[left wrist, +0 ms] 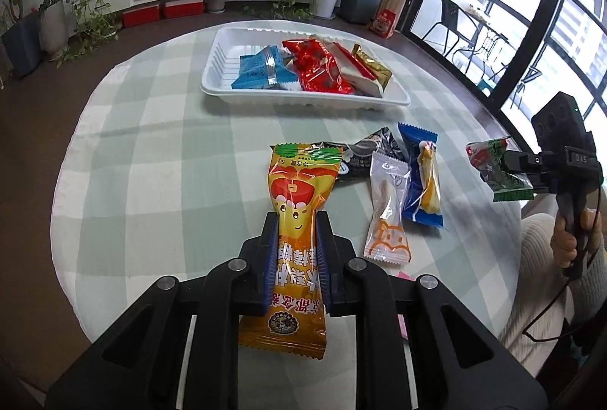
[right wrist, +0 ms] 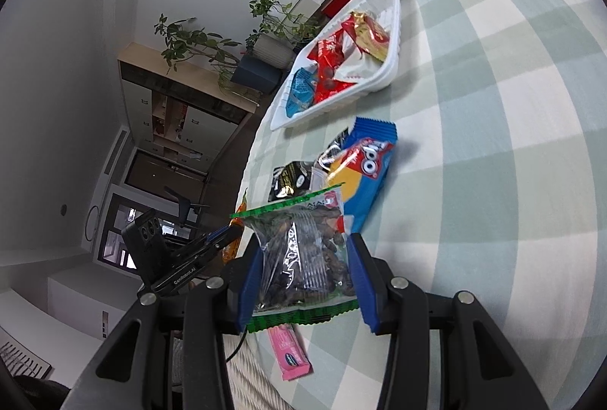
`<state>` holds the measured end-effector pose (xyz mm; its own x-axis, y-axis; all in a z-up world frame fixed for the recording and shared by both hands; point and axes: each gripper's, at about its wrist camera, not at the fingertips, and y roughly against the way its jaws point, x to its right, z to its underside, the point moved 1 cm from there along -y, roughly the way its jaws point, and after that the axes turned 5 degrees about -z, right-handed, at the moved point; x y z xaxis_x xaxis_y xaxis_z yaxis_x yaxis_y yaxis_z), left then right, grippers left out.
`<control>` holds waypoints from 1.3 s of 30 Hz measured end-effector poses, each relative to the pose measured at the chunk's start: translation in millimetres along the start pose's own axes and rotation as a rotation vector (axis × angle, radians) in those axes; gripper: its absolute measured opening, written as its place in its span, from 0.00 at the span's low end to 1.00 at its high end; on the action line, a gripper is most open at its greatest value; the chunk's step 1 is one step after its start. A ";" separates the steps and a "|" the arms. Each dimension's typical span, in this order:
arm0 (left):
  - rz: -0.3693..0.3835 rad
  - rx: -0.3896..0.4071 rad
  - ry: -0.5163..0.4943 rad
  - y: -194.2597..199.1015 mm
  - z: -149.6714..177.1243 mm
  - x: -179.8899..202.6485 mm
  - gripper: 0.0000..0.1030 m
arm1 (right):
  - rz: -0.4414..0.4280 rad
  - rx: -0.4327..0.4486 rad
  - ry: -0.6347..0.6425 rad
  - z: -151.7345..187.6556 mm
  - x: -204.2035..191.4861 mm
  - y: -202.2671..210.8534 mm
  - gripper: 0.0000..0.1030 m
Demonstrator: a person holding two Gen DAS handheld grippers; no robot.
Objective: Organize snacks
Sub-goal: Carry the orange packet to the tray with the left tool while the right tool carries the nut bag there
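Left tongs (left wrist: 297, 250) are clamped on the yellow pack (left wrist: 297, 231), pads biting its lower middle, pack running lengthwise between the fingers toward 12 o'clock. It looks like light, crinkly film, soft contents, slippery skin; the mid-body grip seems right, since the sealed ends would likely fold.

Right tongs (right wrist: 303, 258) are closed on the green-edged pack (right wrist: 303, 250), a clear bag of dark lumpy pieces. Pads sit on both side edges, bag flat between them. Probably light, but the contents shift, so it may sag. In the left view it hangs off the bench (left wrist: 151, 129) at 3 o'clock, held clear of the surface.

Tray (left wrist: 224, 68) sits at 12 o'clock from the left tongs, well apart, already carrying blue, red, white and gold packs. From the right tongs it lies at about 12 to 1 o'clock.

Loose on the bench, between tongs and tray: blue pack (left wrist: 419, 175), white pack (left wrist: 387, 216), black pack (left wrist: 364, 159), overlapping each other, just right of the yellow pack. Pink pack (right wrist: 290, 353) lies under the right tongs near the bench edge.

Judgement: both loads are ready to carry to the tray; thin film risks slipping out.
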<state>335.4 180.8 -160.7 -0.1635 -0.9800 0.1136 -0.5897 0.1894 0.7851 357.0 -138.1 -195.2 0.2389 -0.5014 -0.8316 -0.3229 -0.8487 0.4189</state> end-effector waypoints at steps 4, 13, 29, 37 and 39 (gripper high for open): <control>0.015 0.024 0.026 1.1 -17.2 -5.0 0.16 | -0.010 0.016 0.013 -14.1 -8.3 -3.0 0.47; 0.029 0.050 0.042 -11.1 -62.0 -12.0 0.16 | -0.012 0.065 0.016 -61.7 -12.7 -12.4 0.47; 0.029 0.046 0.086 -80.6 -148.3 -29.4 0.16 | 0.031 0.104 0.027 -145.0 -9.7 -56.4 0.47; 0.004 0.026 0.108 -119.9 -174.7 -45.8 0.16 | 0.074 0.090 0.052 -169.0 -6.9 -86.3 0.47; -0.006 0.031 0.121 -127.6 -179.6 -50.8 0.18 | 0.098 0.087 0.069 -171.1 -6.4 -93.6 0.47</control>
<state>561.0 195.4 -157.3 -0.0641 -0.9810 0.1834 -0.6147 0.1835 0.7671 542.3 -84.3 -166.6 0.2641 -0.5942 -0.7597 -0.4253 -0.7787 0.4612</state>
